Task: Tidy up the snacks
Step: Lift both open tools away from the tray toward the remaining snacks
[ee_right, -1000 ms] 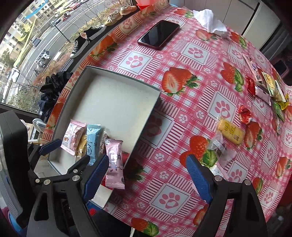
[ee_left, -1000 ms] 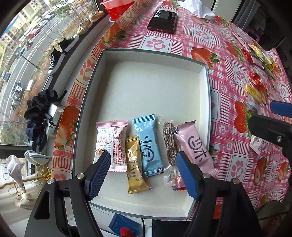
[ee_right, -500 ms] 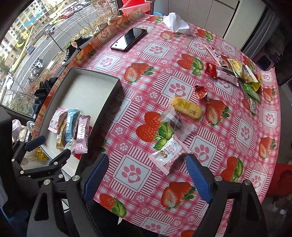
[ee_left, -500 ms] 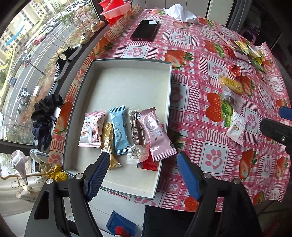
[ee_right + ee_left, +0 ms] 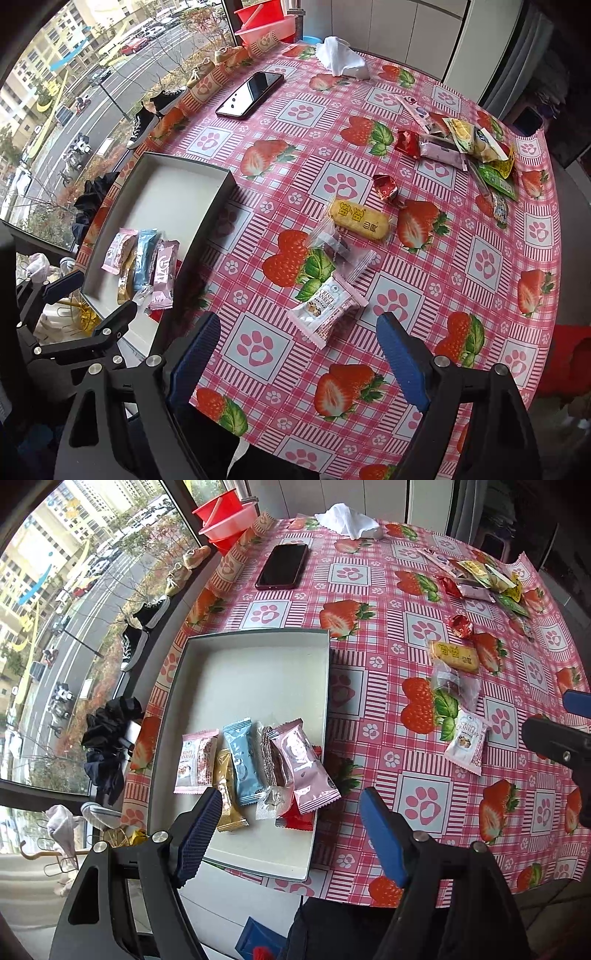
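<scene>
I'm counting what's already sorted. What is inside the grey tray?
In the grey tray: a cranberry packet, gold bar, blue packet, clear-wrapped dark wafer, pink packet. A red wrapper beneath is mostly covered.

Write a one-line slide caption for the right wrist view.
Open right claw above a cranberry snack packet on the strawberry tablecloth, with the partly filled tray to its left.

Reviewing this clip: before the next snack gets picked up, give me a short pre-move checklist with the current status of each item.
1. Right claw open, nothing between its pads: ok.
2. Left claw open and empty: ok.
3. Cranberry packet lies flat on the tablecloth, free of the clear packet: cannot tell, their edges meet.
4. Tray has bare floor behind the snack row: ok.
5. Phone away from the path to the tray: ok.
</scene>
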The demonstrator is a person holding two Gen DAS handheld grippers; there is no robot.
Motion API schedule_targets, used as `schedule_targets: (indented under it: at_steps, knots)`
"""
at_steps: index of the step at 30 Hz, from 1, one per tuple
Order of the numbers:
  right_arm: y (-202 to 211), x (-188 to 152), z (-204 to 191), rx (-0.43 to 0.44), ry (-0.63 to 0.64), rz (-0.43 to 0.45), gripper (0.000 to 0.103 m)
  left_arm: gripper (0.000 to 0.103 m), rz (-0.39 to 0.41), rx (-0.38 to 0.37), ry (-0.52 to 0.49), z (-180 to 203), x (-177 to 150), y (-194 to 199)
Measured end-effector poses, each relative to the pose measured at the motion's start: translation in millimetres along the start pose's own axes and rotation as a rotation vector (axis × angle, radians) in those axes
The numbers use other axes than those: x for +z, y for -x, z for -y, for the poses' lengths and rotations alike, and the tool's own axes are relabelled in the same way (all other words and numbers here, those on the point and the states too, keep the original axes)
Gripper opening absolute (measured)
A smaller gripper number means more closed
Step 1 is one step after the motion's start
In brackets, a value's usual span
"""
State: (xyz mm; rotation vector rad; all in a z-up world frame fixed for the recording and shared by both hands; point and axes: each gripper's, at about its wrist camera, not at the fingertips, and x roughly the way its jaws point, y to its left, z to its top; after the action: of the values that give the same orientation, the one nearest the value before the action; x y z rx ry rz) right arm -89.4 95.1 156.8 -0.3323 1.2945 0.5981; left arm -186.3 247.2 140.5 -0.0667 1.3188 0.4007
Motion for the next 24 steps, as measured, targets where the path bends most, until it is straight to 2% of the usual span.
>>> schedule_targets:
  at_steps: [6, 16, 24]
  knots:
    - [-1, -1, 12, 0.006, -0.036, -0.008, 0.087, 0.081, 0.048, 0.01, -0.027, 5, 6, 15]
    - [-21, -5, 25, 0.037, -0.125, -0.065, 0.087, 0.081, 0.023, 0.026, -0.051, 0, 6, 15]
    - [-19, 0, 20, 0.064, -0.124, -0.064, 0.087, 0.081, 0.028, 0.055, -0.023, -11, 9, 20]
